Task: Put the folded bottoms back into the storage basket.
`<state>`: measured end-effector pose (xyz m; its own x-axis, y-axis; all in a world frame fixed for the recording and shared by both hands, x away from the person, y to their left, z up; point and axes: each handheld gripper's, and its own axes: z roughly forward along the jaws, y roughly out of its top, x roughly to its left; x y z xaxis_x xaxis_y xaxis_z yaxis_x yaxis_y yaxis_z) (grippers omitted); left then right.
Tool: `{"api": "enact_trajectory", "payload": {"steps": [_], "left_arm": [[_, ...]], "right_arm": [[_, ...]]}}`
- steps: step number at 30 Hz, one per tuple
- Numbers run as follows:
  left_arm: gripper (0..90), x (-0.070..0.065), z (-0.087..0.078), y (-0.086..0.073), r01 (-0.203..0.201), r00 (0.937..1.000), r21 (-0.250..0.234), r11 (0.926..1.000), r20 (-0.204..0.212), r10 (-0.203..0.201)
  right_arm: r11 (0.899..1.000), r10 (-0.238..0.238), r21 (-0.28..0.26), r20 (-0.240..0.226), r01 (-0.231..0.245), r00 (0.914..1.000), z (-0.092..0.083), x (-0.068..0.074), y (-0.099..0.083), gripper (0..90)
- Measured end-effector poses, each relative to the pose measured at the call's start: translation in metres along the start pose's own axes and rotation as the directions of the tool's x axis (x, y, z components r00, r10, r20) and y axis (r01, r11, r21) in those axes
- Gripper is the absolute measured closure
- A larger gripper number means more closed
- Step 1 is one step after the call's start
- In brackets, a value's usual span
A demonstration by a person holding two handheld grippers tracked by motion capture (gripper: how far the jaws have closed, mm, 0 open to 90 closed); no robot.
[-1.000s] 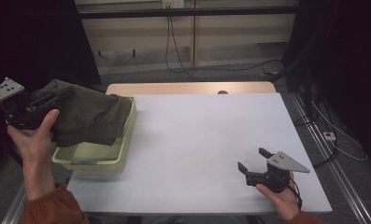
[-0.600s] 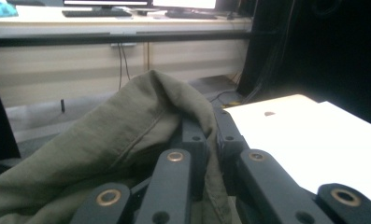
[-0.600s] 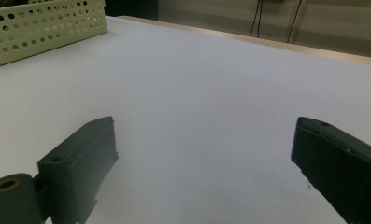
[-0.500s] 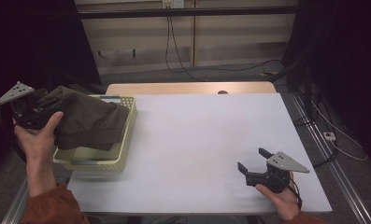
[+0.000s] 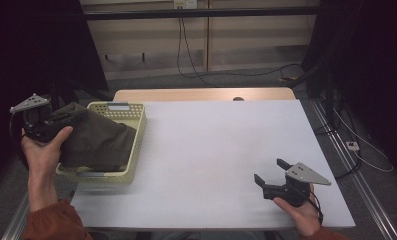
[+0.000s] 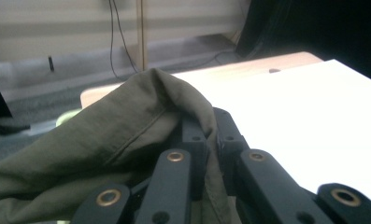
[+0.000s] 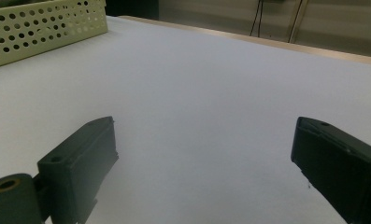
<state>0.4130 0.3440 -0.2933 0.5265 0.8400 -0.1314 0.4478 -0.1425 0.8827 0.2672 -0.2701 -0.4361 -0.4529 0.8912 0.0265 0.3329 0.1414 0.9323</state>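
Note:
An olive green garment (image 5: 93, 140) lies bunched in a pale yellow perforated basket (image 5: 133, 145) at the table's left. My left gripper (image 5: 68, 116) is shut on a fold of that garment (image 6: 127, 135) at the basket's left side; the cloth drapes over its black jaws and hides the tips. At the table's front right my right gripper (image 5: 271, 172) rests low on the white tabletop (image 5: 221, 150), open, with nothing between its fingers (image 7: 78, 163).
The white tabletop (image 7: 211, 84) stretches between the basket (image 7: 38, 28) and my right gripper. A wooden strip (image 5: 201, 95) edges the far side. Cables run along the floor behind and to the right of the table.
My left gripper has come down with the garment, and the cloth now sits lower in the basket. The right gripper has stayed where it was.

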Motion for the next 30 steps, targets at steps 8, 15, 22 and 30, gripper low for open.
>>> {"api": "enact_trajectory", "payload": {"steps": [8, 15, 22, 30], "left_arm": [[86.0, 0.015, 0.004, -0.010, 0.059, 0.9981, 0.083, 0.9948, -0.025, -0.057], [85.9, 0.027, 0.009, -0.019, 0.111, 0.9936, 0.107, 0.9881, -0.036, -0.107], [85.8, 0.030, 0.016, -0.022, 0.120, 0.9881, 0.142, 0.9825, -0.113, -0.104], [85.8, 0.032, 0.026, -0.027, 0.150, 0.9791, 0.156, 0.9762, -0.160, -0.125]], "right_arm": [[1.000, -0.001, 0.002, 0.002, 0.001, 1.0000, 0.000, 0.000, 0.000, 7.0], [1.000, 0.002, -0.001, 0.003, -0.002, 1.0000, 0.000, 0.000, 0.000, 7.0], [1.000, 0.000, 0.000, 0.002, 0.000, 1.0000, 0.000, 0.000, 0.000, 7.0], [1.000, -0.001, -0.002, 0.002, 0.001, 1.0000, 0.000, 0.000, 0.000, 7.0]]}}
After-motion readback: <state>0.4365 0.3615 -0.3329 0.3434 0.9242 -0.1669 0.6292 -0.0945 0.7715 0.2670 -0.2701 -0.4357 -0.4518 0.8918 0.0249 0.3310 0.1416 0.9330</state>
